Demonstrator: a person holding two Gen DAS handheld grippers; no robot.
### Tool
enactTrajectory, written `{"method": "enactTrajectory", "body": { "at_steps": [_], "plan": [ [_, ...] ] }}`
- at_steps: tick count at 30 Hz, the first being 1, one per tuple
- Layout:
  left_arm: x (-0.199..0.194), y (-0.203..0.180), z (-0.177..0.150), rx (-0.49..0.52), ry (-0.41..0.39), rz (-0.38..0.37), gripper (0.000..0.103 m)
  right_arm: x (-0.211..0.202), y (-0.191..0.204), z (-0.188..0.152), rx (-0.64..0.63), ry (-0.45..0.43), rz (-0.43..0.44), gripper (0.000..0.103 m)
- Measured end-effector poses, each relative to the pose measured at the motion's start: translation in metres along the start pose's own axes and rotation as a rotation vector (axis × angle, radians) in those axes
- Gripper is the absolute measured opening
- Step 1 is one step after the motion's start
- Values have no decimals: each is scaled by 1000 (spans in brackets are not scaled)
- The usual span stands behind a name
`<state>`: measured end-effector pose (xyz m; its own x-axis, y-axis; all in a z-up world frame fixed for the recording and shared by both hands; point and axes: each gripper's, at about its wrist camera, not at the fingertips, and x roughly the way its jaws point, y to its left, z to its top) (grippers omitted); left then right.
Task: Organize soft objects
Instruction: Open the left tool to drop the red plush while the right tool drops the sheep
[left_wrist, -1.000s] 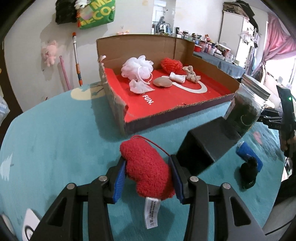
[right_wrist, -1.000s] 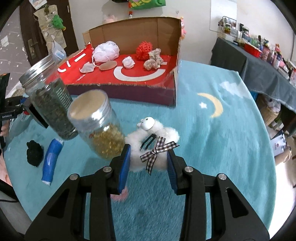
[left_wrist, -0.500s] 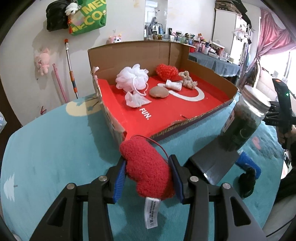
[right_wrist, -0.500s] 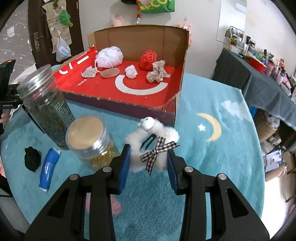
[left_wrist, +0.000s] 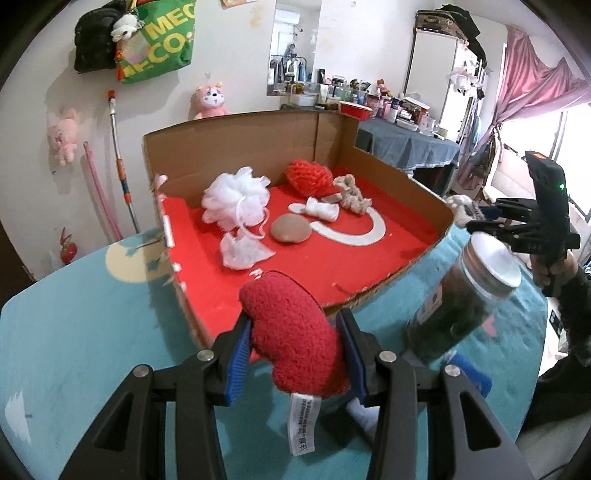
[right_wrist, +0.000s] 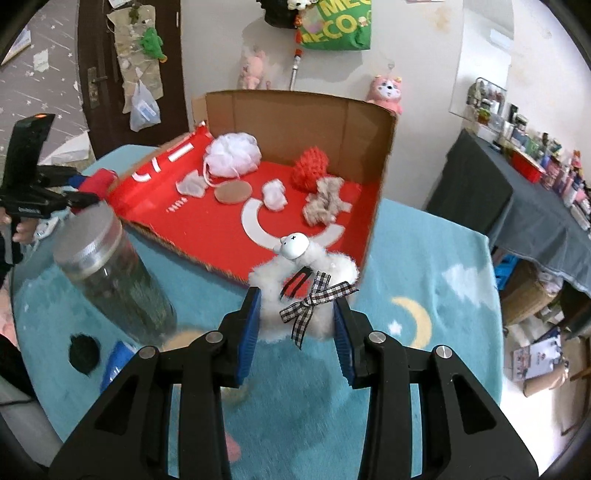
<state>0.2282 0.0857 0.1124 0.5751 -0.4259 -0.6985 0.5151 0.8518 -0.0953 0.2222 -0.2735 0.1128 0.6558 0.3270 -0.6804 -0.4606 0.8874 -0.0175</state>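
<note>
My left gripper (left_wrist: 293, 352) is shut on a red plush heart (left_wrist: 291, 334) with a white tag, held just over the near corner of the open cardboard box (left_wrist: 240, 147). The box's red floor carries a white mesh puff (left_wrist: 236, 197), a red knitted ball (left_wrist: 308, 175), a beige pad (left_wrist: 290, 229) and small white and beige soft pieces. My right gripper (right_wrist: 295, 332) is shut on a fluffy white sheep toy (right_wrist: 306, 269) with a checked bow, held above the blue rug near the box's front edge (right_wrist: 192, 254). The left gripper (right_wrist: 79, 192) also shows at the left of the right wrist view.
A tall glass jar (left_wrist: 461, 299) of dark contents with a metal lid stands on the blue rug (left_wrist: 74, 332) beside the box. In the right wrist view that jar (right_wrist: 114, 280) is at the left, with a black lump (right_wrist: 84, 354) and a blue tube (right_wrist: 116, 360) near it.
Both grippers have risen and come closer to the box with their toys still held. The gold-filled jar has dropped out of the right wrist view.
</note>
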Motion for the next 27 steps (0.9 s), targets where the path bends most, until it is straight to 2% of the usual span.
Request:
{"method": "enactTrajectory", "body": {
  "at_steps": [6,11,18,27],
  "plan": [
    [23,0,24,-58,28,-52,47,22,2,27,23,32,71,35],
    [49,7,42,-126,92,-74,47,52,5,50,30,108,91,35],
    [92,19,50,-179,229,-31,47,100,8,69,21,260,57,35],
    [122,31,46,-227,324,26,48,142,7,70,1,405,7,37]
  ]
}}
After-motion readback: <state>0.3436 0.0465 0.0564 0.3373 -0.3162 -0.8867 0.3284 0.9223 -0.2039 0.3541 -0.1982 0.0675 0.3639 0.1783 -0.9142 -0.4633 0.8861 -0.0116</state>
